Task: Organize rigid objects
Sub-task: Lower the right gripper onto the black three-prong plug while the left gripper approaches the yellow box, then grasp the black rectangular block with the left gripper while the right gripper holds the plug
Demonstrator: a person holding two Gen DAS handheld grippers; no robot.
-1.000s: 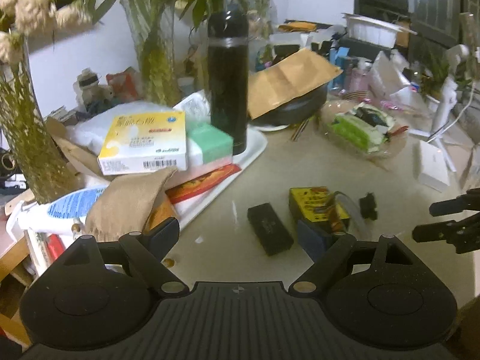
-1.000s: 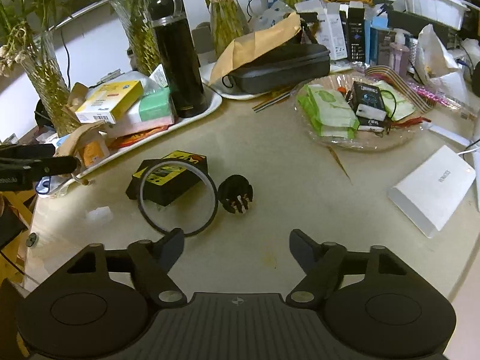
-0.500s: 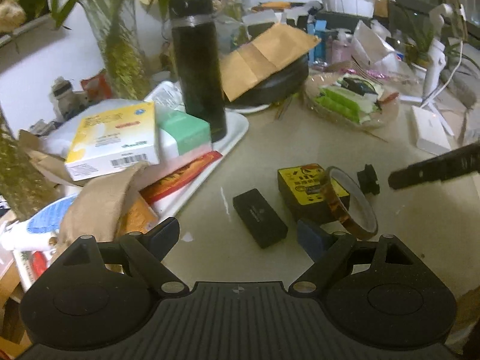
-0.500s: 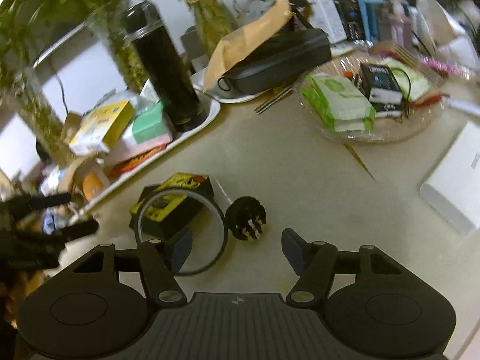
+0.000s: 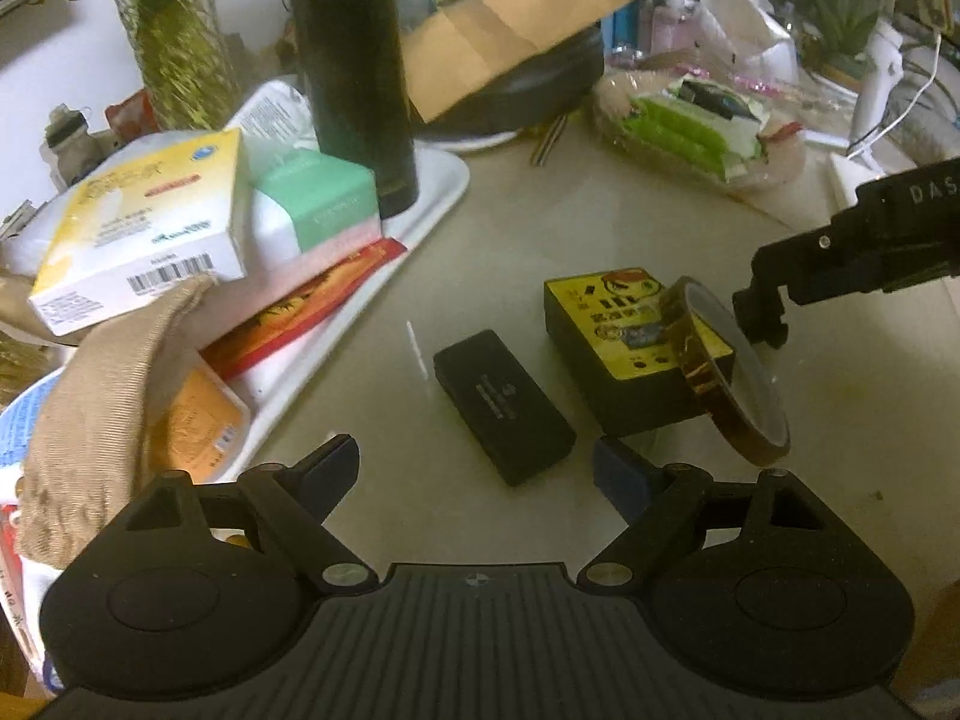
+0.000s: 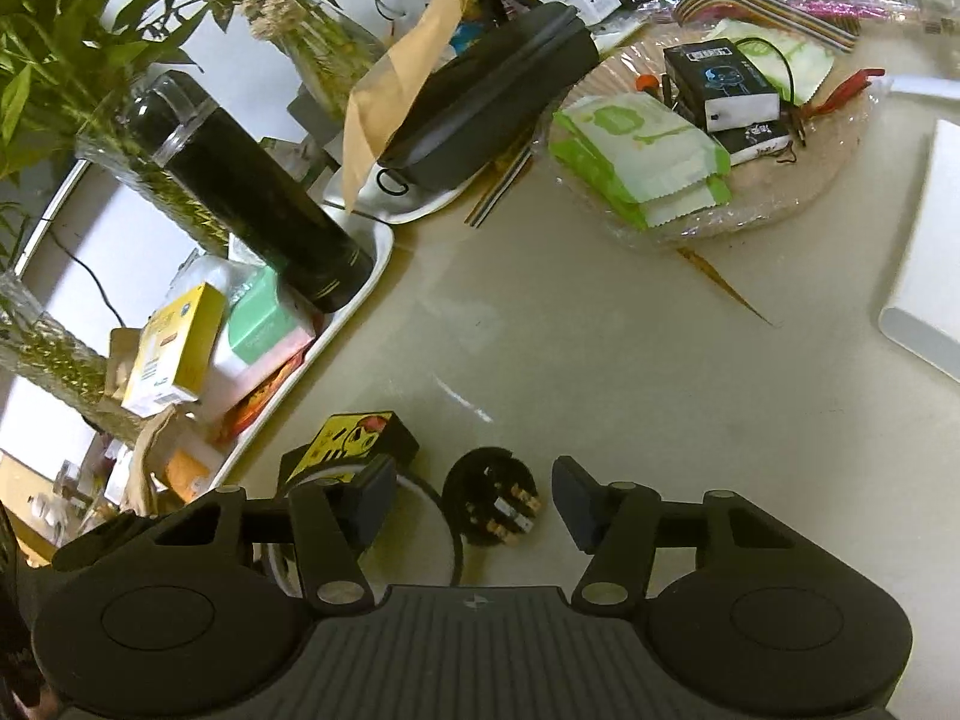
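Note:
A small black case point(image 5: 501, 405) lies on the beige table just ahead of my open left gripper point(image 5: 477, 471). Right of it a yellow-topped black box point(image 5: 624, 339) carries a leaning amber tape ring point(image 5: 729, 378). In the right wrist view my open right gripper point(image 6: 471, 501) straddles a round black plug point(image 6: 495, 498); its left finger sits over the tape ring point(image 6: 432, 498), beside the yellow box point(image 6: 354, 438). The right gripper's arm point(image 5: 864, 246) also shows in the left wrist view, above the plug.
A white tray point(image 5: 441, 192) at left holds a tall black flask point(image 5: 354, 60), a yellow box point(image 5: 144, 228) and a green box. A plate point(image 6: 798, 180) with green packets stands far right. A white box point(image 6: 927, 264) lies at right. Glass vases stand behind.
Both grippers moved forward and lower toward the objects. The right gripper now brackets the black plug, which was farther ahead before. The left gripper has closed in on the black case.

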